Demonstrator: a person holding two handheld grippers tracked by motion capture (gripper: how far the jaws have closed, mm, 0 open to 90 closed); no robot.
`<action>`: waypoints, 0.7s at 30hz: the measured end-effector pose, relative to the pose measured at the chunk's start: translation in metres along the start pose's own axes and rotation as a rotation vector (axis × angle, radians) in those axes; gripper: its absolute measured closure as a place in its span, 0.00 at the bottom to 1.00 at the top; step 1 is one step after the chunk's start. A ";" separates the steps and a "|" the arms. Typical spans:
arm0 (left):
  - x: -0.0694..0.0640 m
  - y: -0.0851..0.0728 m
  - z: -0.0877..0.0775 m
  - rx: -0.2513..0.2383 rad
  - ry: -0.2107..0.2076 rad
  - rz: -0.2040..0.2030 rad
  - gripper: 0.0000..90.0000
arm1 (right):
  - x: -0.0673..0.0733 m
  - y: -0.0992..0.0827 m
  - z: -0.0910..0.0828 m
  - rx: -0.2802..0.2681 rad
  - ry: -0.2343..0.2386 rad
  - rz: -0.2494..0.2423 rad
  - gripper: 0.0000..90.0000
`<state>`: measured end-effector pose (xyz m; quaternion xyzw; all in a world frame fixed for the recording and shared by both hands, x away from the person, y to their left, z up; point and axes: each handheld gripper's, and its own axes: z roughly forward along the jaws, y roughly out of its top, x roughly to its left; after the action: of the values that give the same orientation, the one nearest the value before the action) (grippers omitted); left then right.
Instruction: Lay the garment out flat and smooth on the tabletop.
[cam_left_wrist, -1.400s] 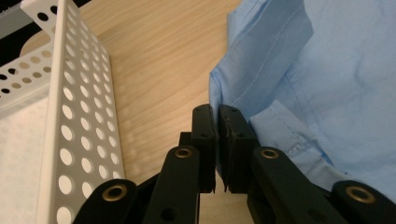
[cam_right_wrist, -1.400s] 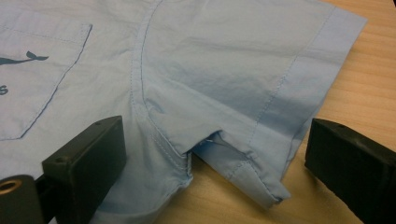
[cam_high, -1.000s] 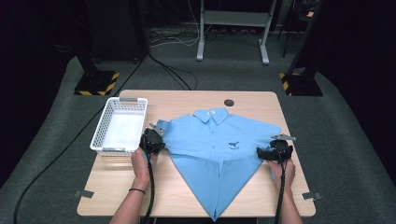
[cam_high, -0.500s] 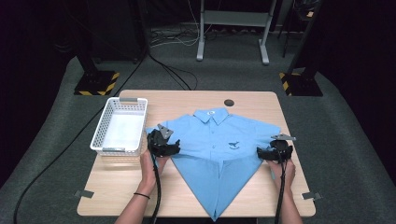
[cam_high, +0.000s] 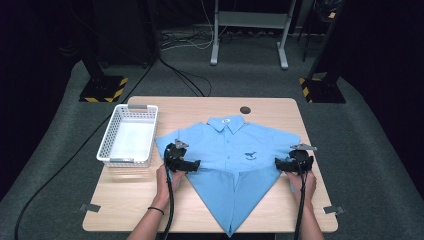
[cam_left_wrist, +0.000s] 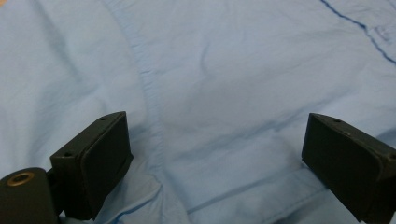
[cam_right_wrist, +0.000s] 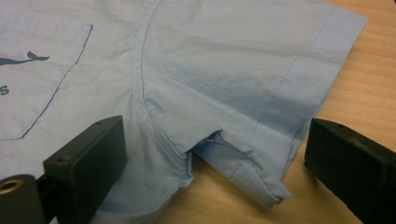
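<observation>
Now the blue shirt lies flat on the bench; the left claw, jaws just opened wide and empty, rests over its left sleeve, while the right claw gapes around the right sleeve.

High cam sits above the person's edge of the worktop, looking forward and down. Each claw cam rides super close over the blue shirt, which all three views share.
</observation>
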<state>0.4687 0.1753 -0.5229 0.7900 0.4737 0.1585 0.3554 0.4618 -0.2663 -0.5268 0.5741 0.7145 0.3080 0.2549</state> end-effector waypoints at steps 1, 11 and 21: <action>0.002 -0.001 -0.001 -0.004 0.005 -0.004 0.09 | 0.000 0.000 0.000 0.000 0.000 0.000 0.05; 0.014 -0.009 -0.005 -0.014 0.083 0.019 0.09 | 0.000 0.000 0.000 0.000 0.000 0.001 0.05; 0.002 -0.005 -0.031 -0.093 0.093 0.027 0.02 | 0.000 0.000 0.000 0.000 0.000 0.002 0.05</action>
<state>0.4479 0.1912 -0.5046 0.7709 0.4709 0.2215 0.3672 0.4619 -0.2664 -0.5268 0.5747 0.7141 0.3083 0.2545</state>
